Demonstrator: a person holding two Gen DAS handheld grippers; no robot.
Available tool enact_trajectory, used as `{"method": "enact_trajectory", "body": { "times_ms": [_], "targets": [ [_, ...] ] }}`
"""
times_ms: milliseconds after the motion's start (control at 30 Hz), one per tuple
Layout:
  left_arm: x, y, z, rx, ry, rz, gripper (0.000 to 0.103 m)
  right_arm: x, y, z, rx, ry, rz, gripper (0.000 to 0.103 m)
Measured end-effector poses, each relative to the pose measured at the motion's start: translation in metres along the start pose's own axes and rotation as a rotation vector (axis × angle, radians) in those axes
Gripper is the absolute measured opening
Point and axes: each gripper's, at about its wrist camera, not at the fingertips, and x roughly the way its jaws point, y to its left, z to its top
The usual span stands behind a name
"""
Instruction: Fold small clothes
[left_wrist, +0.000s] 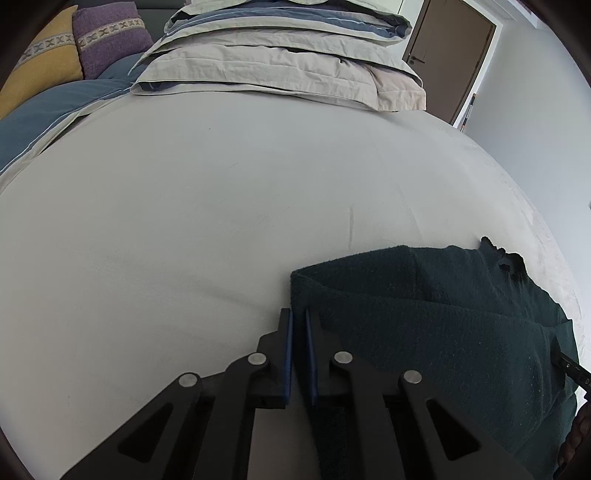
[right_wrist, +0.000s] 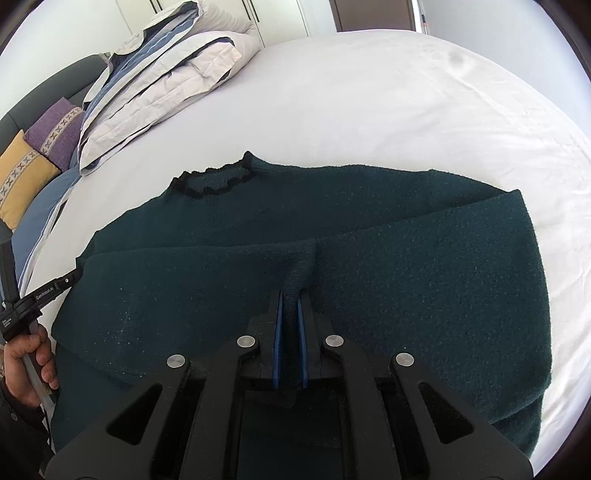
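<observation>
- On the bed (left_wrist: 221, 206), left wrist view: the white sheet fills most of the frame, lightly creased.
- The left tongs (left_wrist: 298, 325) sit at the bottom centre, blue pads drawn close with only a thin slit between them. A strip of dark knit runs down that slit, so they grip the edge of the sweater (left_wrist: 424, 314).
- The sweater is dark green and lies at lower right, its near corner folded over; the black ruffled collar (left_wrist: 506, 258) shows at its far side.
- A black part of the other tool (left_wrist: 570, 371) reaches in over the sweater at the right edge.
- Far end of the bed: a folded duvet (left_wrist: 280, 70) in beige with blue stripes, a blue pillow (left_wrist: 55, 114), a purple cushion (left_wrist: 110, 37) beside a yellow cushion (left_wrist: 40, 66). A brown door (left_wrist: 450, 55) stands at upper right.

- Right wrist view: the sweater (right_wrist: 406, 277) lies flat on the bed (right_wrist: 369, 92), spread across the frame, collar (right_wrist: 218, 181) away from the camera. Its lower part is folded up over the body, forming a straight edge across the middle.
- The right tongs (right_wrist: 290, 299) are nearly closed and pinch a raised ridge of the folded layer between the blue pads.
- The left tongs (right_wrist: 70, 275) touch the sweater's left edge; how their jaws stand cannot be told here. The left hand (right_wrist: 31, 362) grips the handle at lower left.
- The duvet (right_wrist: 159, 77), purple cushion (right_wrist: 55, 129) and yellow cushion (right_wrist: 22, 173) lie at upper left, well apart from the sweater.
</observation>
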Motion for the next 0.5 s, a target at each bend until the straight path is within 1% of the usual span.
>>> {"method": "enact_trajectory", "body": {
  "times_ms": [67,167,267,333,367,400,433,467,500],
  "targets": [
    [0.003,0.000,0.002,-0.003,0.002,0.007,0.009,0.006,-0.003,0.000,0.002,0.005,0.004,0.006],
    [0.001,-0.004,0.006,0.015,0.008,0.025,0.010,0.001,-0.003,0.002,0.031,0.012,0.013,0.007],
    [-0.019,-0.005,0.003,0.018,-0.010,0.026,0.011,-0.012,-0.007,-0.001,0.100,0.023,0.067,0.008],
    [-0.038,-0.004,-0.005,0.023,-0.014,-0.003,0.012,-0.021,-0.010,-0.005,0.125,0.026,0.095,0.013],
    [-0.048,-0.003,-0.011,0.012,-0.014,-0.022,0.018,-0.024,-0.011,-0.008,0.135,0.028,0.107,0.020],
    [-0.058,-0.002,-0.019,0.011,-0.013,-0.028,0.030,-0.026,-0.011,-0.012,0.141,0.029,0.117,0.022],
    [-0.066,-0.001,-0.026,0.012,-0.004,-0.027,0.037,-0.027,-0.011,-0.014,0.142,0.033,0.120,0.023],
    [-0.071,0.000,-0.034,0.003,0.002,-0.033,0.046,-0.027,-0.012,-0.017,0.145,0.037,0.114,0.023],
    [-0.074,0.001,-0.040,-0.005,0.011,-0.036,0.052,-0.026,-0.012,-0.019,0.148,0.040,0.118,0.023]
  ]
}}
